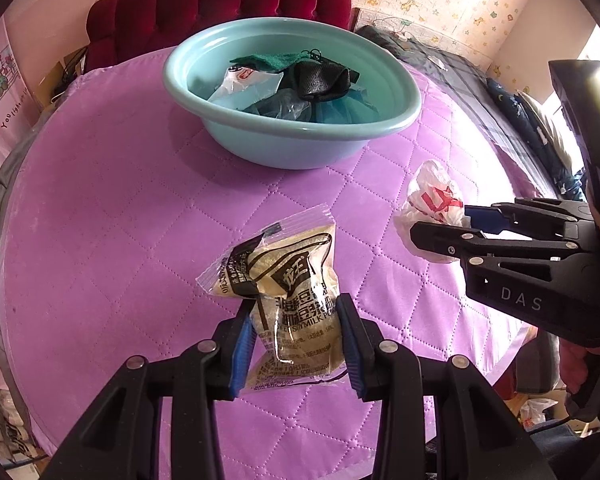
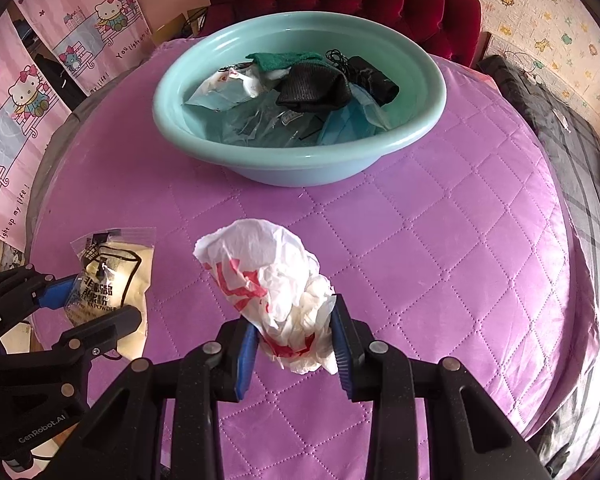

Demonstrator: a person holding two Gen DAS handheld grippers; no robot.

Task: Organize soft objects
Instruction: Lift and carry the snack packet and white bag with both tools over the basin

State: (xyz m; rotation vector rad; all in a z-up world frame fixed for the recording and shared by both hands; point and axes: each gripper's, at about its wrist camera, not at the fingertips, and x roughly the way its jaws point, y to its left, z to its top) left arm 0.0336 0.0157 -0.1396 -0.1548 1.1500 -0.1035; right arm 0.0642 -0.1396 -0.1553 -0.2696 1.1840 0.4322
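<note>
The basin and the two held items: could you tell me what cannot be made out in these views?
- Basin: its bottom is hidden in both views by the piled bags and the black cloth.
- Soy milk powder packet: its lower print is covered by the left gripper in the left wrist view.
- White plastic bag: crumpled, so its red print is unreadable; the right gripper hides its lower end.

Basin point(image 2: 300, 168) contents partly overlapped, indistinct.
</note>
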